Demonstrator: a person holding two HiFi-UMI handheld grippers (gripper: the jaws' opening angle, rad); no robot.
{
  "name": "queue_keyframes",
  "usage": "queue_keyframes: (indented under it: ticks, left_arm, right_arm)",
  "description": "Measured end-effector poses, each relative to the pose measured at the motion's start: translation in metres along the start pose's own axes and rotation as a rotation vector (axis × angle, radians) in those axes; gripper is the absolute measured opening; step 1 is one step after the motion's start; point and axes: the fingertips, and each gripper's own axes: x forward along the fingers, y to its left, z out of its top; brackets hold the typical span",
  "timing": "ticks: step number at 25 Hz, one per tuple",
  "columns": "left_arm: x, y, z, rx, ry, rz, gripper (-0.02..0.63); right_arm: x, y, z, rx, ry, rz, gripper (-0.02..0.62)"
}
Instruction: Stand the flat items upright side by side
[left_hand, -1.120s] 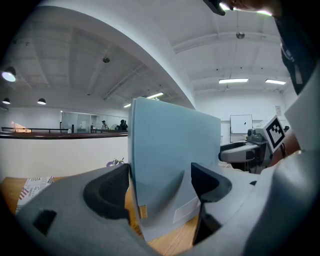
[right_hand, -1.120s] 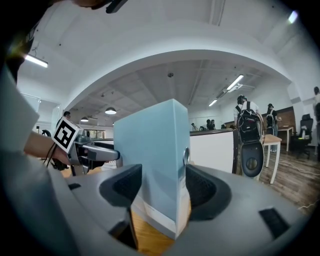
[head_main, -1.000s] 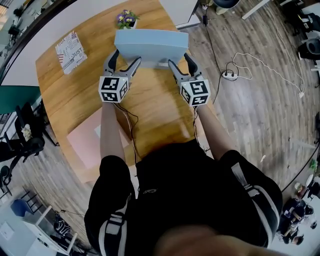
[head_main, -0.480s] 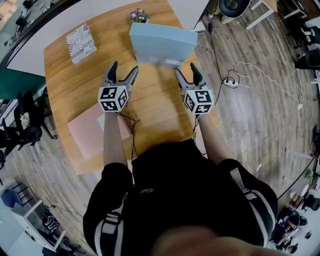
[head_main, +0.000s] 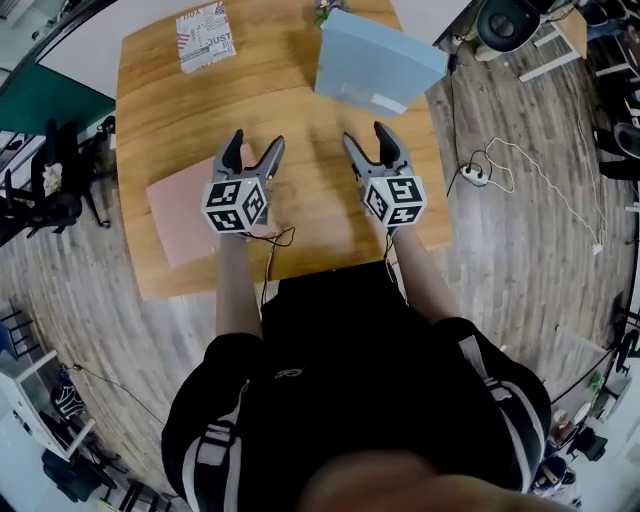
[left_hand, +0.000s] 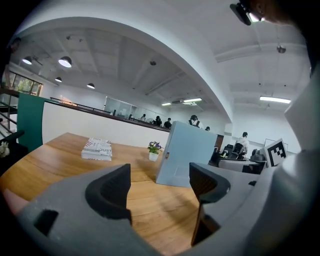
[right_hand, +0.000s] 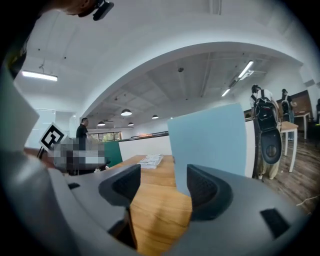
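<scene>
While both claws are held low over the near half of the table (head_main: 310, 235), nothing is gripped by either. The left gripper (head_main: 255, 142) is seen with its jaws spread and only bare wood between them. The right gripper (head_main: 367, 135) is spread as well. The blue folder (head_main: 375, 60) shows past its jaws but well apart from them, so it is not being pinched.

That blue folder is found upright on its edge at the far right of the table, which suggests it has been placed as the first of the row. A pink folder (head_main: 175, 215) is left lying flat near the left edge, just beside the left gripper and partly hidden under its marker cube. It is judged to be the next thing to be stood up. The wide jaws would suit that, since a thin cover must be caught at its edge before it can be tipped.

A stack of books (head_main: 205, 35) is laid flat at the far left corner, well apart from everything else. A small flower pot (left_hand: 153, 156) is set close behind the blue folder, so room beside the folder should be chosen with care.
</scene>
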Motion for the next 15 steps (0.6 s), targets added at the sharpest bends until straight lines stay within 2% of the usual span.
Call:
queue_keyframes:
  ticks: [8,15]
  left_arm:
    - [-0.075,0.035,-0.018,-0.069,-0.016,0.218,0.371]
    - [-0.141,0.057,-0.035,-0.08,-0.014,0.429,0.371]
  right_arm:
    - [0.032,0.076,-0.017,-0.039,0.082,0.256,0.299]
    - [0.049,0.137,-0.028,-0.054,0.119,0.467,0.299]
